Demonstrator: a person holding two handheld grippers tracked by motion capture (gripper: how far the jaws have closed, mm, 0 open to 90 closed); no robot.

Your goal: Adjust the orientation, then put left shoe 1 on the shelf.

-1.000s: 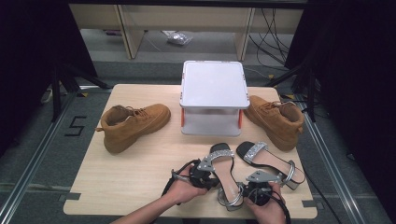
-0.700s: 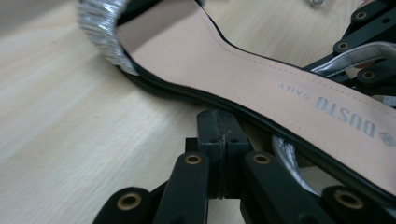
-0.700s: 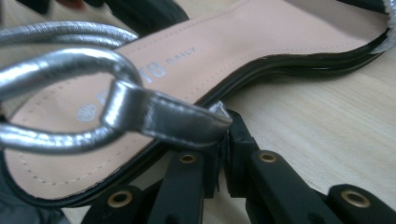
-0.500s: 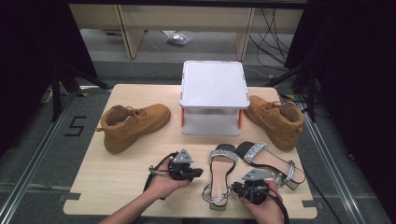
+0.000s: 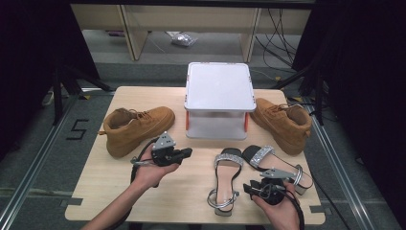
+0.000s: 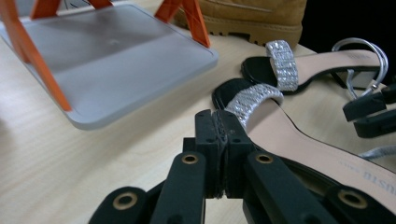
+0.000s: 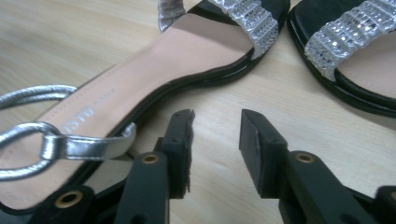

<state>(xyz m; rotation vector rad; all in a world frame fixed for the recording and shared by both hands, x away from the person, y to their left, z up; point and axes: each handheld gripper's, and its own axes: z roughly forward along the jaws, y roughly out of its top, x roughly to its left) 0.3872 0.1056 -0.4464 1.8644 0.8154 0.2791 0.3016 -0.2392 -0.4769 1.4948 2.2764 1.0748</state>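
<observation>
Two black sandals with glittery straps lie at the table's front right. The nearer sandal has a silver ankle strap, and the other sandal lies just right of it. My left gripper is shut on nothing and hovers left of the sandals, beside the left tan boot. My right gripper sits low between the two sandals; its jaws have just been opening, with only bare wood between them.
A white stand with orange legs and a grey base sits at the table's middle back. A second tan boot lies right of it. The wooden table's front edge is close to both hands.
My left gripper has lifted away from the nearer sandal and moved left toward the left boot. The right gripper's jaws have parted beside the sandals.
</observation>
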